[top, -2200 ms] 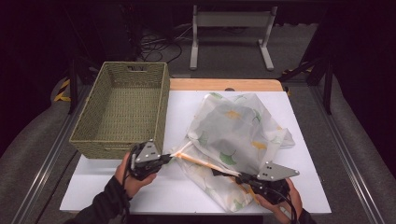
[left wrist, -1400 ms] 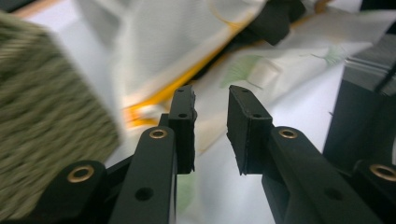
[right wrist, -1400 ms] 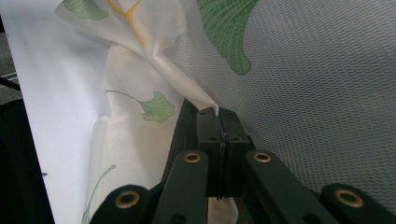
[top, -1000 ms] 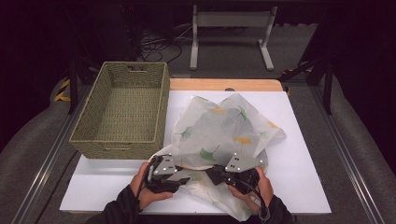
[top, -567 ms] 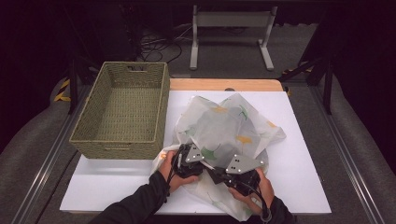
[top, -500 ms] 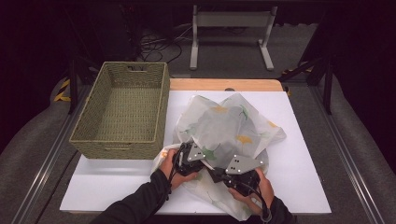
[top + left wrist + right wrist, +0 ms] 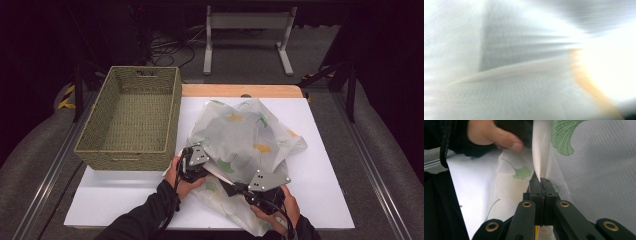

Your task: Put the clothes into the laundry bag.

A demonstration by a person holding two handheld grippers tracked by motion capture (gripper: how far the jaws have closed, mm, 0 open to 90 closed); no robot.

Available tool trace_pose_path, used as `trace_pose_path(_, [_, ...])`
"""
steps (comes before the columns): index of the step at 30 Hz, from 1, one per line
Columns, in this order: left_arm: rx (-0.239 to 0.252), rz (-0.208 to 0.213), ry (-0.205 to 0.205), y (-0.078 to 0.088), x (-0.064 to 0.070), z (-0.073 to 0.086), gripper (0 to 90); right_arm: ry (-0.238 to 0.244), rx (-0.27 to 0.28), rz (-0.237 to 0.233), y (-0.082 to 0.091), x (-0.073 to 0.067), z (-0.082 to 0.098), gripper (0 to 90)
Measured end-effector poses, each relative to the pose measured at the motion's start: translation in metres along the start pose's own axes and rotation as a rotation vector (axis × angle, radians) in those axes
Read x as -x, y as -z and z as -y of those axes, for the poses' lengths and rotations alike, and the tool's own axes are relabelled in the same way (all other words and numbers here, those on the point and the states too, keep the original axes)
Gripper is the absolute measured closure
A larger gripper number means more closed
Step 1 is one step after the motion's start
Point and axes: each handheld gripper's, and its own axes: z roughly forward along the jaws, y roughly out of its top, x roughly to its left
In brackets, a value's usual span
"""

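At the near edge of the white bench [image 7: 125, 200], the right tongs [image 7: 226, 188] are clenched on a fold of the sheer cloth [image 7: 245, 135]; in the right gripper view the two black jaws press flat together with the cloth's [image 7: 594, 170] edge pinched between them. The right hand [image 7: 277, 207] holds them low over the cloth's near part. Just to the left, the left tongs [image 7: 209, 167] lie against the cloth's left edge, held by the left hand [image 7: 181, 176]. Their jaws have just been closing and then easing apart a little; the left gripper view is a blur of white cloth [image 7: 524, 95] very close to the lens, so whether they grip it cannot be told. The cloth, printed with green and yellow leaves, lies bunched on the middle of the bench, reaching towards its far edge. The woven basket [image 7: 130, 152] stands on the bench's left side, near the cloth.
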Motion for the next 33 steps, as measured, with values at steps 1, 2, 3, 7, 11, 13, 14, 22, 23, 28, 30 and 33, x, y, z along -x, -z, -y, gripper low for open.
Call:
trace_pose_path(1, [0.015, 0.017, -0.002, 0.006, 0.003, -0.002, 72.3, -0.002, 0.004, 0.005, 0.001, 0.000, 0.000, 89.8])
trace_pose_path(2, [0.024, 0.032, -0.006, 0.010, 0.004, -0.002, 68.3, -0.007, 0.009, 0.013, 0.001, 0.000, 0.000, 89.8])
trace_pose_path(3, [0.031, 0.050, -0.020, 0.015, 0.006, -0.003, 67.6, -0.009, 0.012, 0.016, 0.002, 0.001, 0.000, 89.8])
trace_pose_path(7, [0.004, 0.092, -0.099, 0.034, 0.013, -0.006, 74.1, -0.020, 0.026, 0.033, 0.005, 0.002, -0.001, 89.8])
trace_pose_path(11, [-0.023, 0.125, -0.116, 0.048, 0.016, -0.006, 78.1, -0.024, 0.032, 0.040, 0.006, 0.002, -0.002, 89.9])
trace_pose_path(13, [0.001, 0.204, -0.149, 0.053, 0.021, -0.006, 79.2, -0.028, 0.037, 0.035, 0.006, 0.003, -0.002, 89.8])
trace_pose_path(14, [0.010, 0.232, -0.175, 0.051, 0.025, -0.006, 79.7, -0.029, 0.036, 0.031, 0.006, 0.003, -0.002, 89.8])
trace_pose_path(22, [-0.054, 0.296, -0.225, -0.012, 0.051, -0.012, 78.2, -0.024, 0.022, 0.014, 0.002, -0.001, -0.002, 89.8])
trace_pose_path(23, [-0.055, 0.293, -0.228, -0.020, 0.052, -0.014, 78.0, -0.024, 0.020, 0.011, 0.001, -0.001, -0.002, 89.9])
trace_pose_path(28, [-0.069, 0.185, -0.266, -0.035, 0.055, -0.022, 89.5, -0.035, 0.010, 0.003, -0.001, 0.001, 0.002, 89.9])
trace_pose_path(30, [-0.066, 0.169, -0.240, -0.039, 0.053, -0.021, 89.7, -0.041, 0.005, -0.002, -0.001, 0.002, 0.003, 89.8])
trace_pose_path(33, [-0.059, 0.125, -0.212, -0.043, 0.050, -0.018, 89.8, -0.044, -0.006, -0.005, -0.003, 0.001, 0.005, 89.9])
